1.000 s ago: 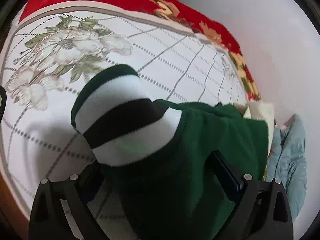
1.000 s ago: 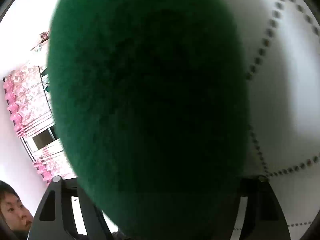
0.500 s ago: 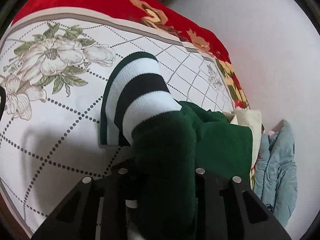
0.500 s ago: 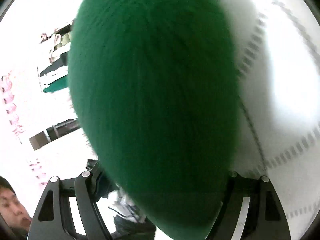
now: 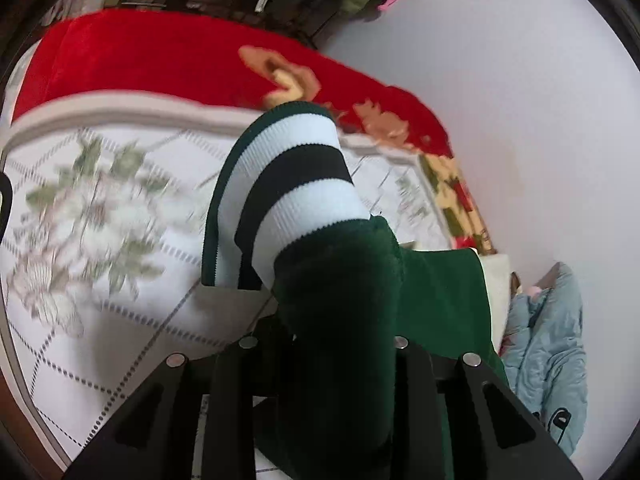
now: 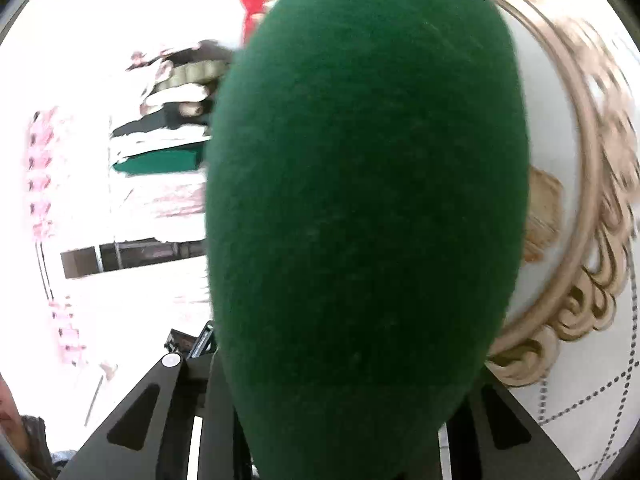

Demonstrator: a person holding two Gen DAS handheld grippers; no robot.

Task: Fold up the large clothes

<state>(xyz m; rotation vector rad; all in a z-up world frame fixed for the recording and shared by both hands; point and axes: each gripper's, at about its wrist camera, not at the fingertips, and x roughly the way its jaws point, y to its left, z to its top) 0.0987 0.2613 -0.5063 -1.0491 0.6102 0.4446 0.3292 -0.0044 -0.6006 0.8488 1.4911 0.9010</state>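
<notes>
Jaws of the left gripper [image 5: 332, 364] are clamped on the dark green sweater [image 5: 440, 300]'s sleeve, over the bedspread [image 5: 100, 208] near its right edge; its striped cuff [image 5: 296, 184] points away toward the red blanket [image 5: 160, 64]. Those of the right gripper [image 6: 344, 392] are closing around a thick green bunch. Judging by the plush bulk, fabric could slip out, skewing the fold.
</notes>
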